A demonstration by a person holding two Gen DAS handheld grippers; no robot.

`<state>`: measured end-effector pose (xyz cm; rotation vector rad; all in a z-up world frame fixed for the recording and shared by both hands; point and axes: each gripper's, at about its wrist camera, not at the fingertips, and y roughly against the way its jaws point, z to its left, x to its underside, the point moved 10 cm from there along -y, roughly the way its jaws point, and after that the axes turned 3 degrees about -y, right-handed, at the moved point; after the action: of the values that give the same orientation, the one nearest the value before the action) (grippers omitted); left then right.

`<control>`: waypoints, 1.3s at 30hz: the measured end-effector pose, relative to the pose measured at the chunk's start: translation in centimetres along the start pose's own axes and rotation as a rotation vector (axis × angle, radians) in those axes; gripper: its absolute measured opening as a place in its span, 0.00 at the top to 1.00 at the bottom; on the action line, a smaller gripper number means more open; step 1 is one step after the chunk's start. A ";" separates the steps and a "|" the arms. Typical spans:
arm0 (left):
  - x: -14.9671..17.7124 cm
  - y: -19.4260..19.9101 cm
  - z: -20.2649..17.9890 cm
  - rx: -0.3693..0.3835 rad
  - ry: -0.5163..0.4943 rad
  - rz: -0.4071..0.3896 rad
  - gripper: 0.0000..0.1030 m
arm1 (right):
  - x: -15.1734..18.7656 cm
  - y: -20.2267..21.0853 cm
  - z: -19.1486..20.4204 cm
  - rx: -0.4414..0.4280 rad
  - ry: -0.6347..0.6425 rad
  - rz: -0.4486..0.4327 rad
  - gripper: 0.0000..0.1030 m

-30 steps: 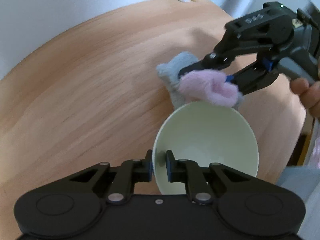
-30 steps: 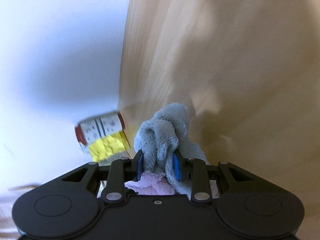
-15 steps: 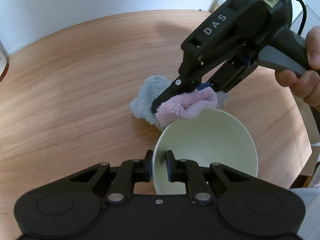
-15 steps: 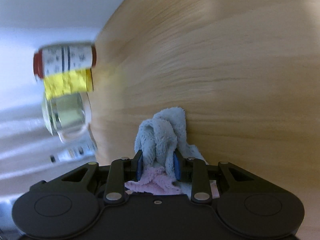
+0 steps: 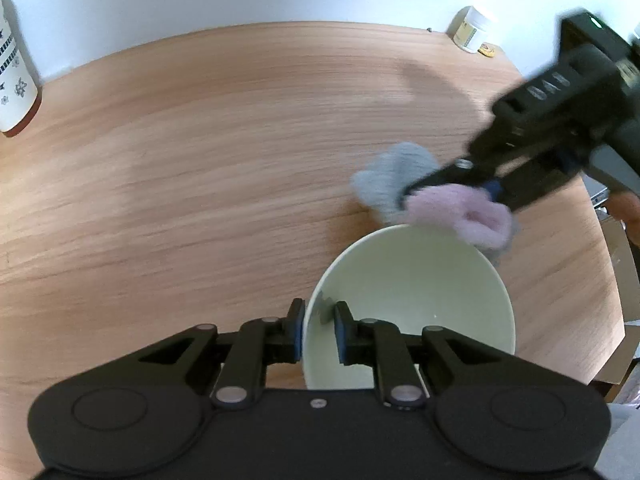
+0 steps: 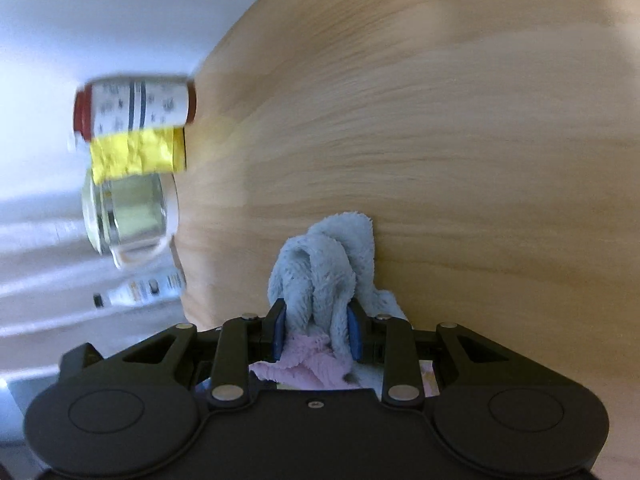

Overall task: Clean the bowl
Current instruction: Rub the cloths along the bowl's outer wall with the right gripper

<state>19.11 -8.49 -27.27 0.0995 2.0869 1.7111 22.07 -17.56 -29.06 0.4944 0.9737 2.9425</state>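
A pale green bowl [image 5: 416, 300] is held above the wooden table [image 5: 200, 180]. My left gripper [image 5: 318, 330] is shut on the bowl's near rim, one finger inside and one outside. My right gripper [image 5: 452, 196] is shut on a fluffy blue and pink cloth [image 5: 460, 212] just beyond the bowl's far rim, with the pink part hanging over the rim. In the right wrist view the right gripper [image 6: 318, 330] pinches the cloth [image 6: 328, 264] between its blue pads, and the bowl is hidden.
A white canister with a red base [image 5: 12, 80] stands at the table's far left edge. A small white jar [image 5: 472, 34] stands at the far right corner. The right wrist view shows the canister [image 6: 136, 108], a yellow item [image 6: 136, 156] and a glass mug [image 6: 128, 216].
The right gripper with the cloth has swung to the right along the bowl's far rim. The left gripper still holds the bowl in the same grip.
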 end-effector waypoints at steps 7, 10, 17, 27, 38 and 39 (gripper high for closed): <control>0.4 -0.2 0.1 -0.012 0.029 0.002 0.85 | 3.6 3.9 -3.6 -0.133 -0.158 -0.139 0.66; 0.6 -0.4 -0.1 -0.020 0.030 -0.001 0.84 | 5.6 4.8 -4.9 -0.193 -0.232 -0.195 0.66; 0.5 -0.2 -0.2 -0.011 0.062 0.015 0.84 | 9.1 5.1 -5.7 -0.297 -0.338 -0.266 0.66; 0.5 -0.2 -0.6 0.011 -0.001 0.009 0.86 | 7.1 6.6 -4.8 -0.281 -0.314 -0.315 0.66; 0.8 0.1 -0.9 0.022 -0.055 -0.005 0.87 | -0.7 -0.2 2.2 -0.066 -0.043 -0.013 0.66; 0.9 0.1 -0.9 0.022 -0.056 -0.008 0.87 | -0.9 -1.2 2.5 -0.046 -0.031 0.024 0.66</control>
<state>17.93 -8.98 -27.29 0.1442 2.0631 1.6621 23.51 -15.22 -28.11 0.5518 0.9016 2.9614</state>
